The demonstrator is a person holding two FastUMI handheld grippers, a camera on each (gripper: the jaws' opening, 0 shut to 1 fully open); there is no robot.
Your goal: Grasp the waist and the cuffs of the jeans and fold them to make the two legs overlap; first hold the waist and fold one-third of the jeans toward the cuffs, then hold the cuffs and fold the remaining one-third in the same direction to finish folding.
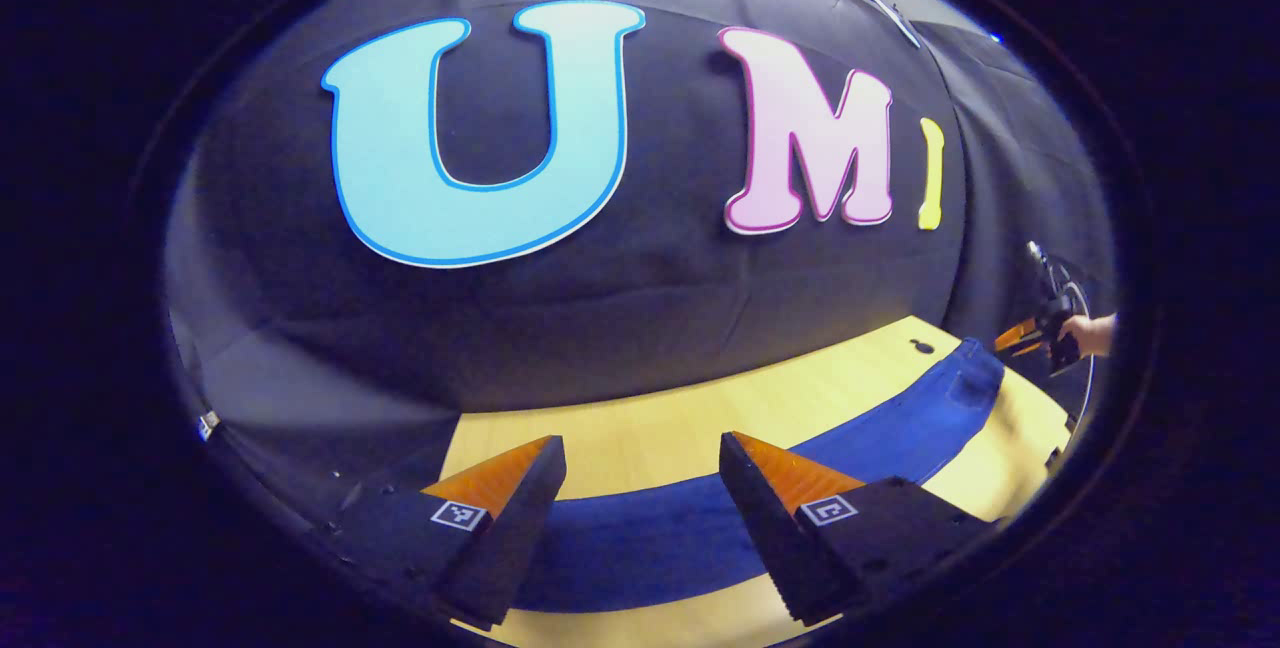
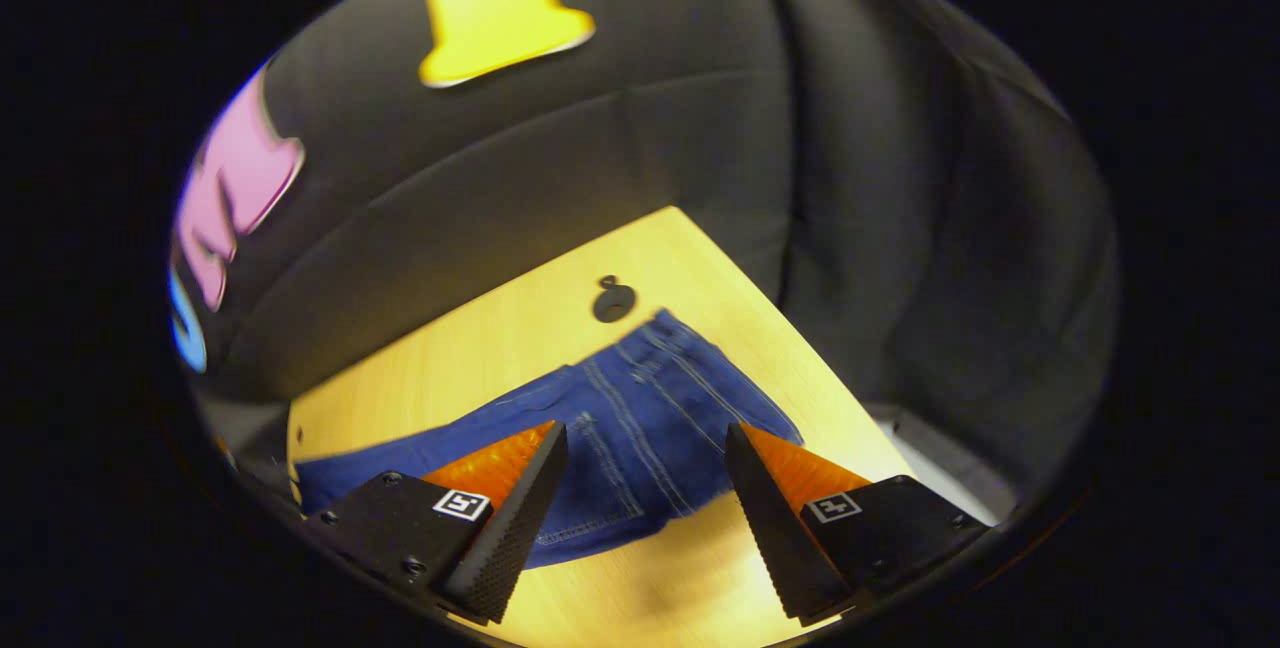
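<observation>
1. The jeans (image 2: pixel 640 428) lie flat on a pale wooden table (image 1: pixel 680 428), stretched lengthwise across it in front of the black cloth wall. They look already doubled, one leg over the other, though you cannot be sure from here.

2. In the right gripper view, your right gripper (image 2: pixel 645 513) hovers above one end of the jeans, the wider end with seams and stitching, which is probably the waist. Its jaws are spread wide and hold nothing. A small dark hole (image 2: pixel 614 301) in the tabletop sits just beyond that end.

3. In the left gripper view, your left gripper (image 1: pixel 640 508) hovers over the narrow end of the jeans, likely the cuffs. Its jaws are also spread apart and empty, with the blue cloth passing beneath the gap.

4. Farther off in the left gripper view, at the right edge, the other gripper shows with the hand (image 1: pixel 1090 333) that holds it, near the far end of the jeans.

5. Handling, as a judgement: denim is soft but thick and fairly heavy, so it should drape and sag between two holds, not stay stiff. It is not fragile or slippery.

6. Where to grip: take the waistband edge, pinching through all the layers near a corner, so that the lower layer is not left behind when you lift.
</observation>
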